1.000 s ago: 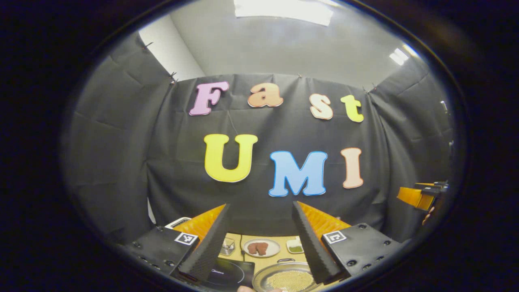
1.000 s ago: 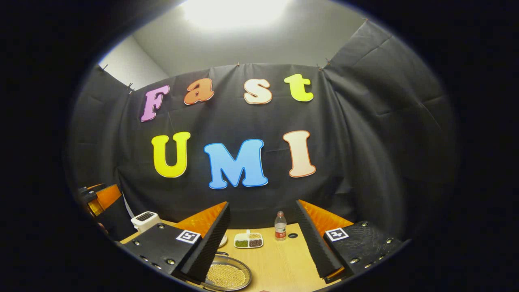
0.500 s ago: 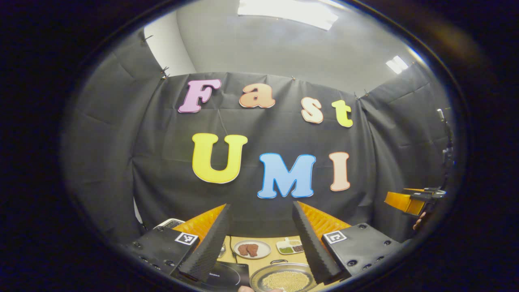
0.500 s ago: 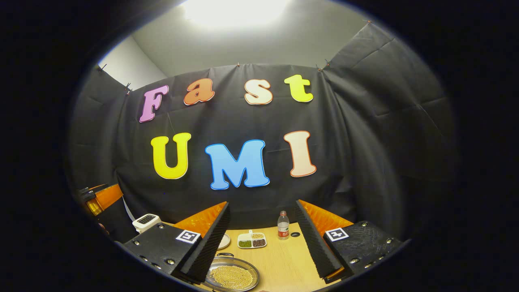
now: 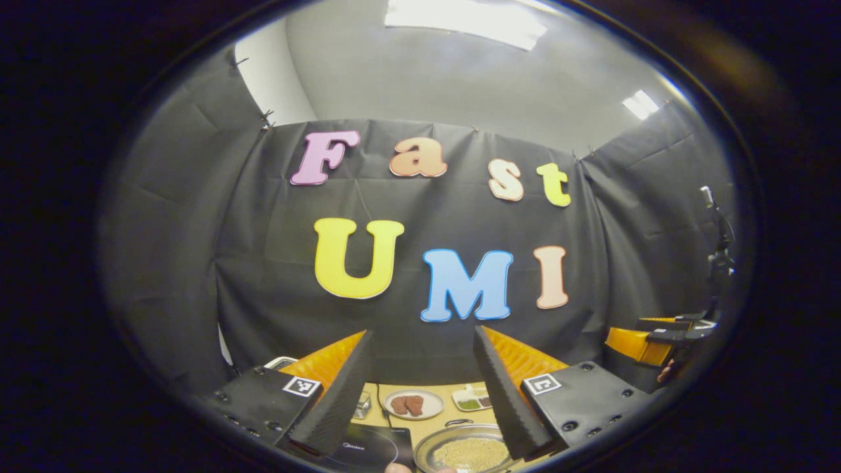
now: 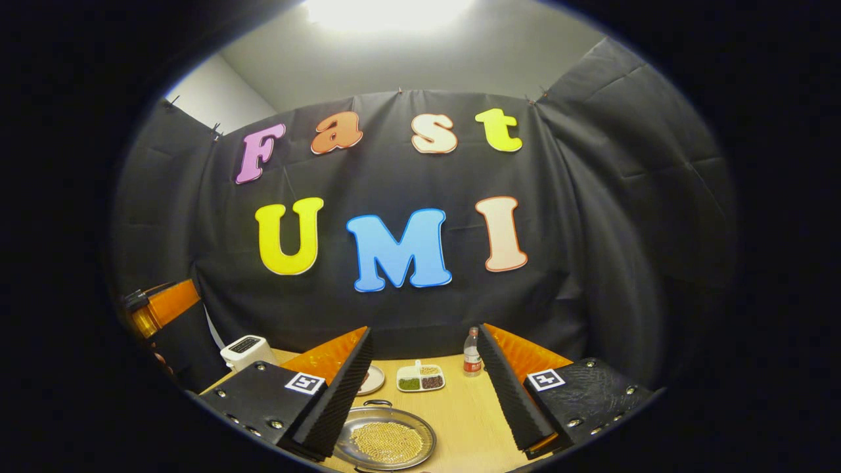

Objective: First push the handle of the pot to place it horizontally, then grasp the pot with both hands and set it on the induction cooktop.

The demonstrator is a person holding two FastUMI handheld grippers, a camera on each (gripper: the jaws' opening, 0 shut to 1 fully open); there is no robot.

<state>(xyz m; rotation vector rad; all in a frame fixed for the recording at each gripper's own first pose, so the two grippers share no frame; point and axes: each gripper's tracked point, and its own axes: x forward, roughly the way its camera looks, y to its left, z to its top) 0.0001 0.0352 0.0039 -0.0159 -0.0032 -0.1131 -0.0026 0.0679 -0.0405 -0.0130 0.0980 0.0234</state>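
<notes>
Opening approach: both hand-held grippers, left (image 5: 420, 387) and right (image 6: 424, 387), fingers apart and empty, hang above the pot (image 6: 384, 443); next, descend toward its handle (image 6: 377, 403).

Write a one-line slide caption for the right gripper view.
Open right gripper above a pot of yellow grains on the wooden table.
</notes>
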